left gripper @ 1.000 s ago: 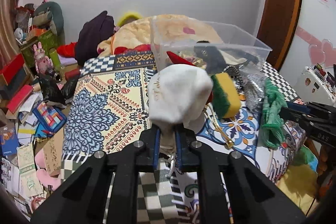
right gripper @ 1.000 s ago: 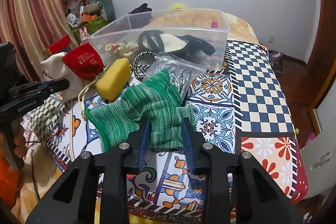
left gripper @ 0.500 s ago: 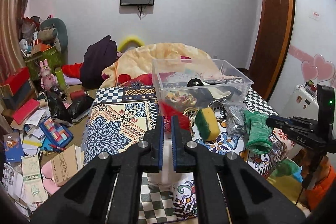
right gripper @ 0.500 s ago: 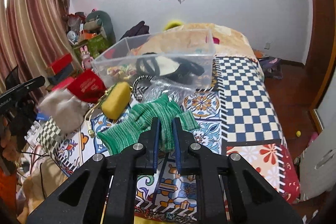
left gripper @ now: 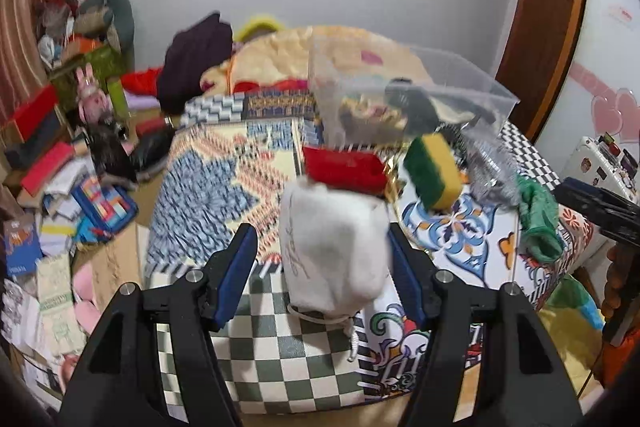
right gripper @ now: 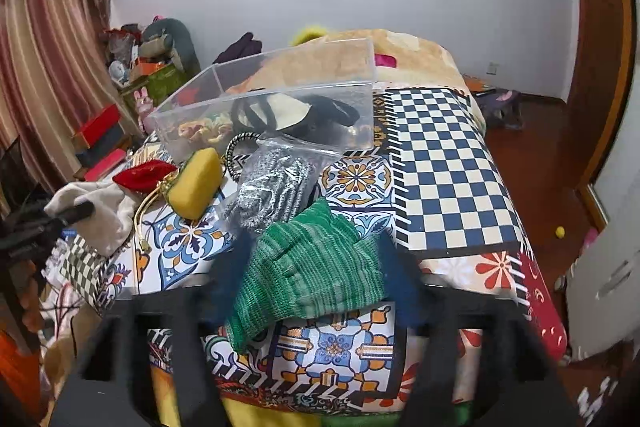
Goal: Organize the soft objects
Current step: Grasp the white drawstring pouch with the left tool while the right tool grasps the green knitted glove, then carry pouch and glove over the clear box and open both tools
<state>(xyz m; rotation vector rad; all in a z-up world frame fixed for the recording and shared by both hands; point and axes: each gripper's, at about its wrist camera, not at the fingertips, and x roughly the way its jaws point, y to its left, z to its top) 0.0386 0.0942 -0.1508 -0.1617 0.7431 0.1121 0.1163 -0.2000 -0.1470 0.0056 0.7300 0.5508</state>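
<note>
Both tongs stand spread wide: the left tongs (left gripper: 320,255) flank the white pouch (left gripper: 334,247), seemingly unpinched, and the blurred right tongs (right gripper: 314,267) straddle the green knit cloth (right gripper: 312,267).

- My left hand-held gripper (left gripper: 320,247) is matte black plastic, with two broad angular arms that narrow toward the tips.
- I see blue ribbed pads lining the inner faces of its fingers (left gripper: 236,267).
- Four silver round screw heads sit on its arms, two on each side, one nearer the pad and one further out.
- My right hand-held gripper (right gripper: 316,267) has the same black body, though its own camera shows it blurred; its blue pads read as dark smears.
- From the left camera I see the right tool's black, tapered side, with fingers of bare skin below it at the frame edge.
</note>
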